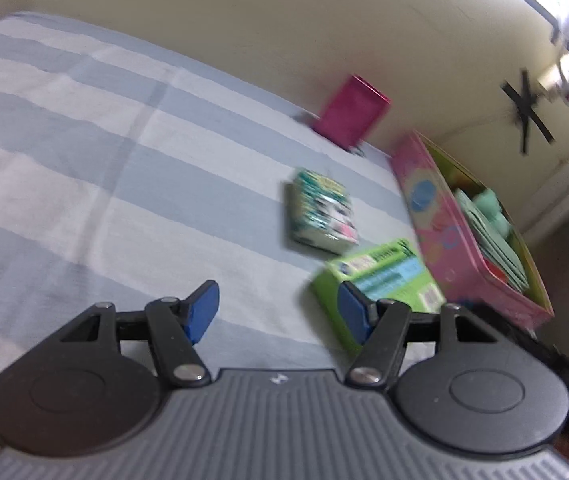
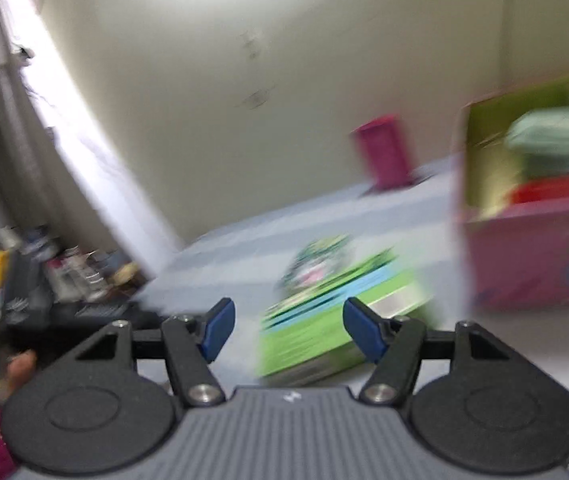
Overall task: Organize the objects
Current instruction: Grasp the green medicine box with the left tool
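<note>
Both grippers spread wide, holding nothing.
Left gripper (image 1: 278, 314) and right gripper (image 2: 288, 330) hover above green box (image 1: 380, 280) beside pink bin (image 1: 436, 224).

I am working in a home bedroom: a bed with a blue-and-white striped sheet (image 1: 104, 152) is lying against a cream painted wall (image 1: 264, 28), and a black-bladed ceiling fan (image 1: 526, 110) is hanging overhead, with cluttered bottles and jars (image 2: 64, 268) sitting nearby.

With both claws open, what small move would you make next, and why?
Probably ease the right claw forward over the green box and close. The box lies loose on the striped bed, directly ahead of the open fingers, beside the pink bin.
</note>
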